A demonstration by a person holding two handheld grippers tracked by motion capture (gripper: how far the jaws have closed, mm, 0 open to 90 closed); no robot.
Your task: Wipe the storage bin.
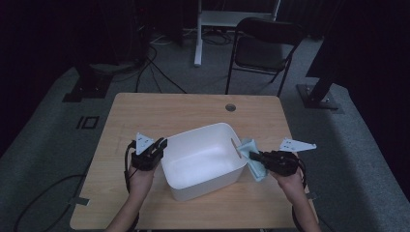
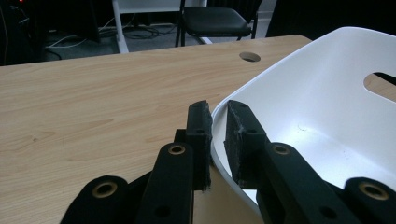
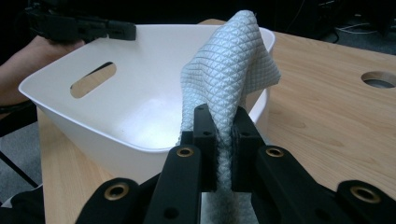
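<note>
A white plastic tub [image 1: 203, 157] with handle slots stands in the middle of the wooden table [image 1: 159, 108]. My left gripper [image 1: 162, 143] is at its left rim. In the left gripper view its jaws [image 2: 217, 109] straddle the thin tub wall [image 2: 327, 93] and close on it. My right gripper [image 1: 251, 155] is at the tub's right side, shut on a pale blue quilted cloth [image 1: 258, 171]. In the right gripper view the cloth [image 3: 233, 60] stands up out of the jaws [image 3: 223, 114] against the tub's near rim [image 3: 140, 93]. The left gripper [image 3: 93, 28] shows across the tub.
A round cable hole [image 1: 230, 107] is in the table's far edge. A black folding chair [image 1: 263, 46] and a white desk leg [image 1: 198, 34] stand behind the table, with cables on the grey floor. Bare tabletop lies left of and behind the tub.
</note>
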